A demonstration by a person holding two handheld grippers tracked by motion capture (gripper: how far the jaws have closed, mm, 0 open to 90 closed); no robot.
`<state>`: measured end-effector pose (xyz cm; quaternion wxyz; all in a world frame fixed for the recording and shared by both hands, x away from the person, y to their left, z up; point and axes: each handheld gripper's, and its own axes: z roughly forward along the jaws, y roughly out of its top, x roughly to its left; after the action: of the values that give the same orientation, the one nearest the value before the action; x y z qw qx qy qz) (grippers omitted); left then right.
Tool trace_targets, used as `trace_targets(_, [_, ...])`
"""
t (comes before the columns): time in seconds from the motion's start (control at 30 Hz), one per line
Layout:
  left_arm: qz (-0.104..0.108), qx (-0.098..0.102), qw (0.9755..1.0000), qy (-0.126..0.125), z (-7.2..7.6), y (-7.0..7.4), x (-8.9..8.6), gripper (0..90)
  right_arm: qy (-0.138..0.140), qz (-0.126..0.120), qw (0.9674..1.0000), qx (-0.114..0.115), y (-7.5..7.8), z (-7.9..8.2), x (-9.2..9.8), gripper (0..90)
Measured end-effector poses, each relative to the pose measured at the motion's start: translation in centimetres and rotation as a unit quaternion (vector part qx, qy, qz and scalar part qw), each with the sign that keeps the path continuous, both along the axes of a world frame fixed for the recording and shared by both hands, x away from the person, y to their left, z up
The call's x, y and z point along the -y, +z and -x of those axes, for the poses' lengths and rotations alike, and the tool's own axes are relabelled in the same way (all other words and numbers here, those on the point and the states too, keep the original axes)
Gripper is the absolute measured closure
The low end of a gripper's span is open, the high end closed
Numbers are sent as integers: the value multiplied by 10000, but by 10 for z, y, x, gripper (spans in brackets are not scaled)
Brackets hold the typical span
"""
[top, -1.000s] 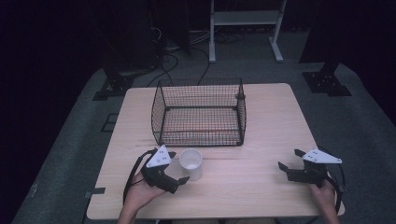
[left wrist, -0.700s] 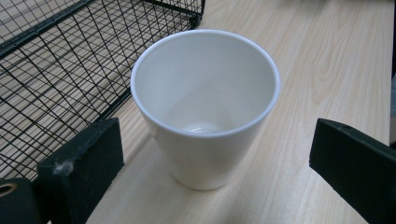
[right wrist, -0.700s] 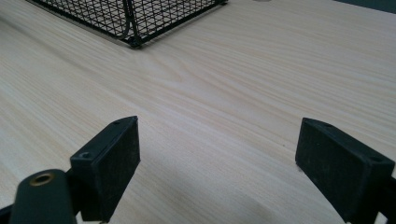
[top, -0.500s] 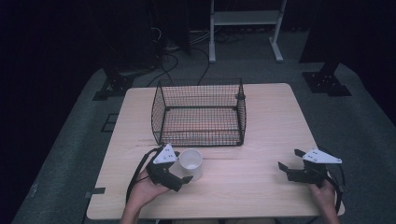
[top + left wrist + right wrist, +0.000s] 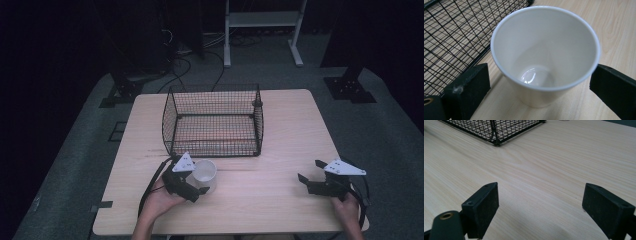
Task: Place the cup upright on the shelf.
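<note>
The wooden surface (image 5: pixel 280 150) carries 1 black wire basket (image 5: pixel 214 121) at its centre, toward the far edge. The left tongs (image 5: pixel 200 182) sit at the near left, just in front of the basket, with both jaws spread on either side of 1 white paper cup (image 5: pixel 204 175); the cup stands upright and empty, touching neither jaw. The right tongs (image 5: pixel 309 176) hover at the near right, jaws spread wide over bare wood, well apart from the cup.
</note>
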<state>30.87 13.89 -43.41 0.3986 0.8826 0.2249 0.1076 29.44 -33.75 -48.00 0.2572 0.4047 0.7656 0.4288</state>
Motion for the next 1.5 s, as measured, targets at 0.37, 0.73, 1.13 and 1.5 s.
trace_targets(0.37, [-102,-116,9999,20,-9,-5,8,44,-2,-4,10000,-1,0,0,0,131])
trace_targets(0.73, [-140,-230,9996,-53,-10,-6,7,192,-1,-5,10000,2,0,0,0,131])
trace_targets(1.13, [-87,-189,9997,-161,-9,3,11,213,-2,-6,10000,2,0,0,0,131])
trace_targets(1.5, [8,1,9993,-386,-4,25,20,214,-6,-21,10000,16,0,0,0,131])
